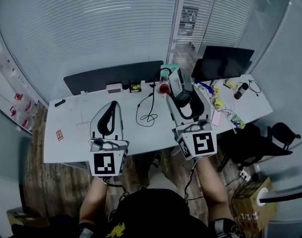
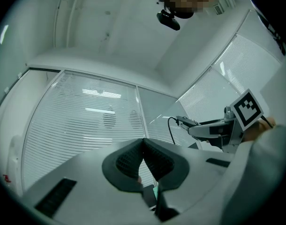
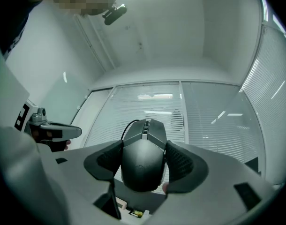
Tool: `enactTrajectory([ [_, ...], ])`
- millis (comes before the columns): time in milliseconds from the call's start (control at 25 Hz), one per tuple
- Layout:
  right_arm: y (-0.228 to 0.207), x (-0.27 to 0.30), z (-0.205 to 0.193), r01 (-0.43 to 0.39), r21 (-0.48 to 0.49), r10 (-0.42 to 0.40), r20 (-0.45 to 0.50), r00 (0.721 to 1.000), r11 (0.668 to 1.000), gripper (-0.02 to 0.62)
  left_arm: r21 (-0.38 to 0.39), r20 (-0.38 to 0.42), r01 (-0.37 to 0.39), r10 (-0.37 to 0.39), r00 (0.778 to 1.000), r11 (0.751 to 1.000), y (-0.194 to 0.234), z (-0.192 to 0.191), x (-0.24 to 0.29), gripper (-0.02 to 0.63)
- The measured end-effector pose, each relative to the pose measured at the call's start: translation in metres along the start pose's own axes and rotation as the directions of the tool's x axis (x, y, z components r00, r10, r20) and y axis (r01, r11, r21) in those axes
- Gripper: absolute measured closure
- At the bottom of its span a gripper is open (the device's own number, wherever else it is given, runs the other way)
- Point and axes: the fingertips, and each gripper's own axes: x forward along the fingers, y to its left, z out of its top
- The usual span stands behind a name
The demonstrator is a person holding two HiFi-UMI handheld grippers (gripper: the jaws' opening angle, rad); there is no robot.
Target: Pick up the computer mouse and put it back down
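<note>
One computer mouse (image 3: pixel 143 168) in right gripper (image 3: pixel 144 148)

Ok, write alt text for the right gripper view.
The right gripper is closed on a black computer mouse, its cable looping off the front. Behind are white window blinds and the ceiling; the left gripper shows at the left edge.
</note>
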Motion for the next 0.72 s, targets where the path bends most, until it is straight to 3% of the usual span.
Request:
enactTrajectory([
  [480,-0.015,0.009,-0.045,0.015,0.037,-0.012,-0.094,0.995,0.999,0.297,-0.058,-0.045,-0.016,0.014,0.999,0.998,-0.009,-0.038,0.011,0.592],
  [640,-0.02,0.024,-0.077,0.013,0.057,-0.004,-0.153,0.988,0.998,0.298,-0.02,-0.13,-0.004,0.002,0.992,1.0,-0.004,-0.072,0.018,0.592],
  [720,-0.024,0.036,-0.094,0.009,0.059,0.002,-0.174,0.985,0.998,0.298,-0.043,-0.131,-0.023,0.017,0.991,0.999,0.001,-0.083,0.028,0.592],
])
